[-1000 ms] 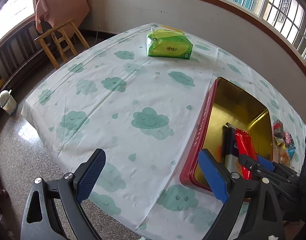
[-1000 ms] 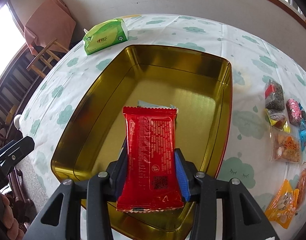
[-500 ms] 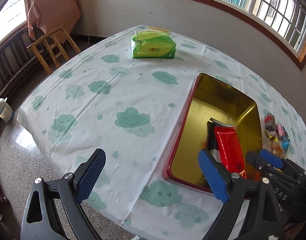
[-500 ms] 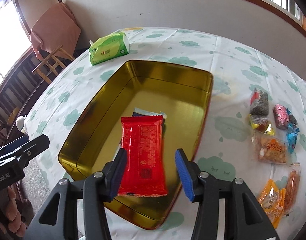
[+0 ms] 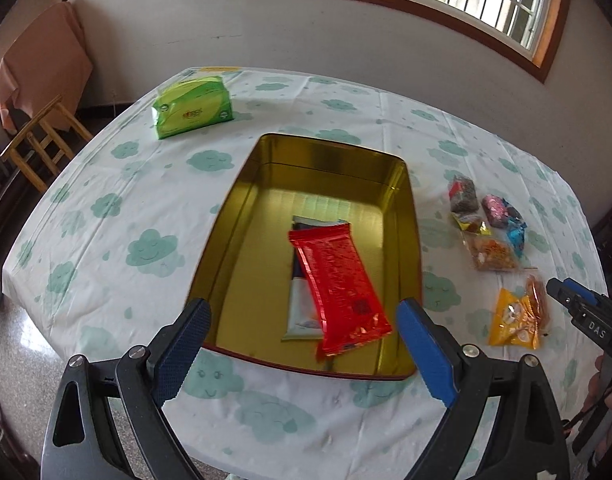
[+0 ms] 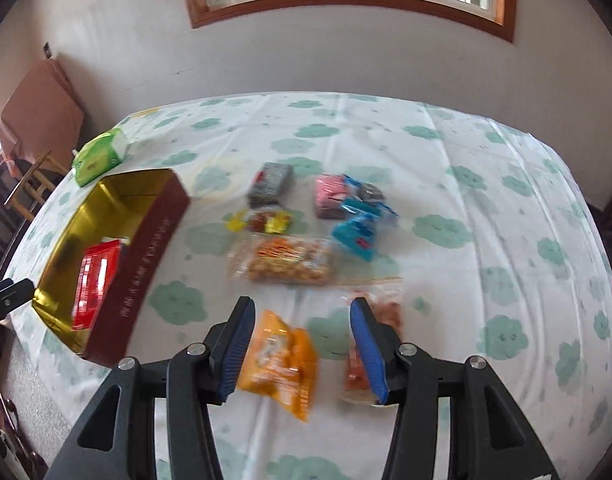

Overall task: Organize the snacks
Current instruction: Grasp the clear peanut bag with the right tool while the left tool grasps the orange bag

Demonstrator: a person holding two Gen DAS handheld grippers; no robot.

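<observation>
A gold tin (image 5: 234,216) with a red outer wall (image 6: 146,248) stands on the cloud-print tablecloth. Inside it a red snack packet (image 5: 337,280) lies slanted over a white and dark packet (image 5: 302,312). My left gripper (image 5: 302,306) hovers wide open over the tin's near rim, holding nothing. My right gripper (image 6: 301,308) is open and empty above the loose snacks right of the tin. Just under it lie an orange packet (image 6: 282,360) and a reddish packet (image 6: 389,312). A clear bag of nuts (image 6: 290,260), a blue packet (image 6: 355,236) and a pink one (image 6: 329,196) lie farther back.
A green tissue pack (image 5: 192,106) sits at the table's far left corner. A wooden chair (image 5: 38,140) stands off the left edge. A dark grey packet (image 6: 270,184) and a small yellow one (image 6: 266,222) lie near the tin. The wall and window are behind the table.
My right gripper let go of the red packet, which now lies in the tin, and swung right over the loose snacks. My left gripper moved right, from the bare cloth to the tin.
</observation>
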